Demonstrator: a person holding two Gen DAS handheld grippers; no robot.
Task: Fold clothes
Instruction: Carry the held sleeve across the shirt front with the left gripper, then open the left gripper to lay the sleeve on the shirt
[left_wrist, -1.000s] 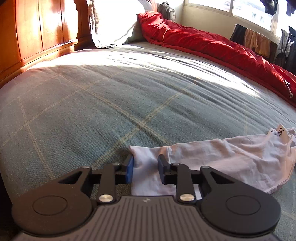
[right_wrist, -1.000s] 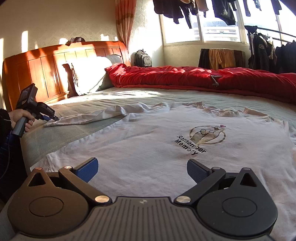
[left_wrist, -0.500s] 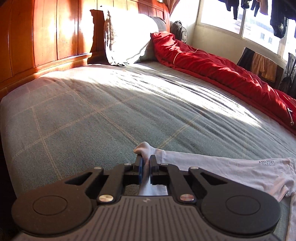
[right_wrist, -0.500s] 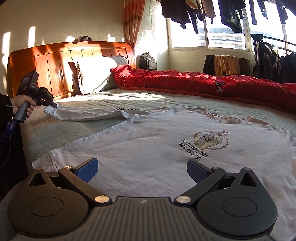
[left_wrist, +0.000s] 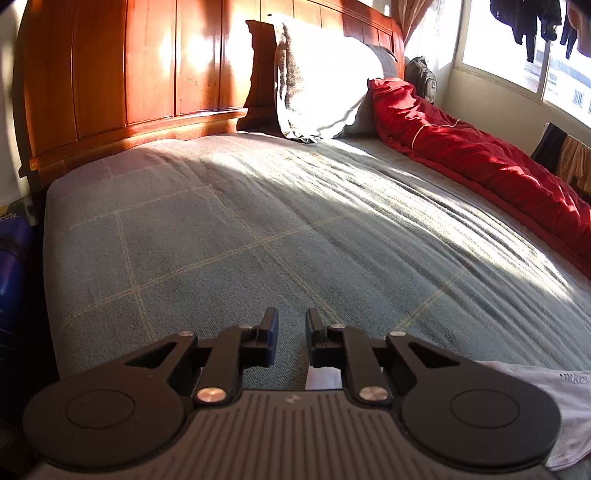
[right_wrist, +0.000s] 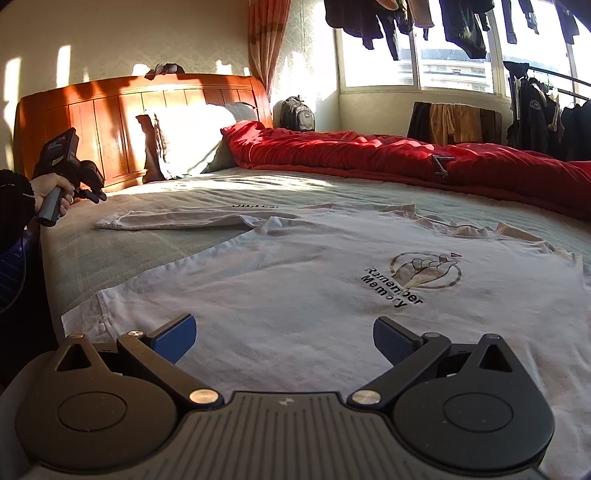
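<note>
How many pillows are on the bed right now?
2 visible: a white pillow propped against the headboard, and a grey pillow behind it, mostly covered, beside the red quilt. More could be hidden.

White T-shirt (right_wrist: 295, 295), black lettering, round line-drawn emblem. Bedspread (left_wrist: 258, 229) grey-blue, thin pale check lines. Quilt (right_wrist: 406, 155) bright red. Headboard (left_wrist: 129, 74) orange-brown wood. Pillow (left_wrist: 325, 85) white. Curtain (right_wrist: 264, 40) orange-pink. Gripper pads (right_wrist: 175, 338) blue, arms black.
</note>
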